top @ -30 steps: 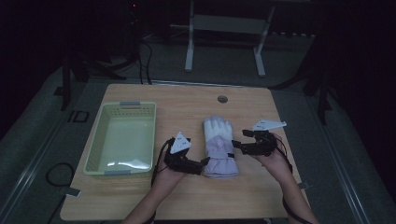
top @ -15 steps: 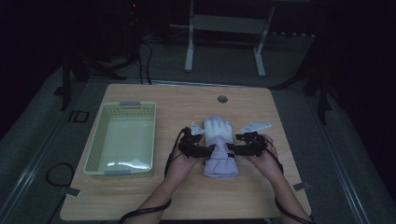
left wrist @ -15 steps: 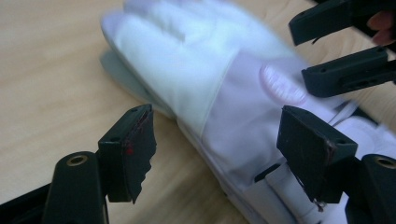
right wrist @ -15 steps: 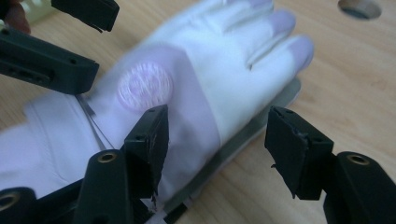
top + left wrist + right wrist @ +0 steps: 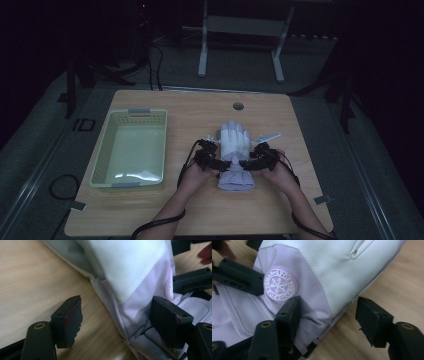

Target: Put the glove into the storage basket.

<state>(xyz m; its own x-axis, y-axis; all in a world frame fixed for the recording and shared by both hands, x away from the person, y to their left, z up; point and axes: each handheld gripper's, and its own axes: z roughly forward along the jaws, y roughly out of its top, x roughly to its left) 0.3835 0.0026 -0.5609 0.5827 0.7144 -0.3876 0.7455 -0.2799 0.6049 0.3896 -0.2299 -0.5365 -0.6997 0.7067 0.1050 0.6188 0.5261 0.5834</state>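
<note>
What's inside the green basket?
The green basket looks empty: its pale bottom shows bare in the high view, with a bit of glare. The near wall hides a thin strip of the bottom behind it.

The high view looks forward and down over the table (image 5: pixel 150 210). Both gripper views sit close, facing the glove (image 5: pixel 235 150) at six o'clock.
</note>
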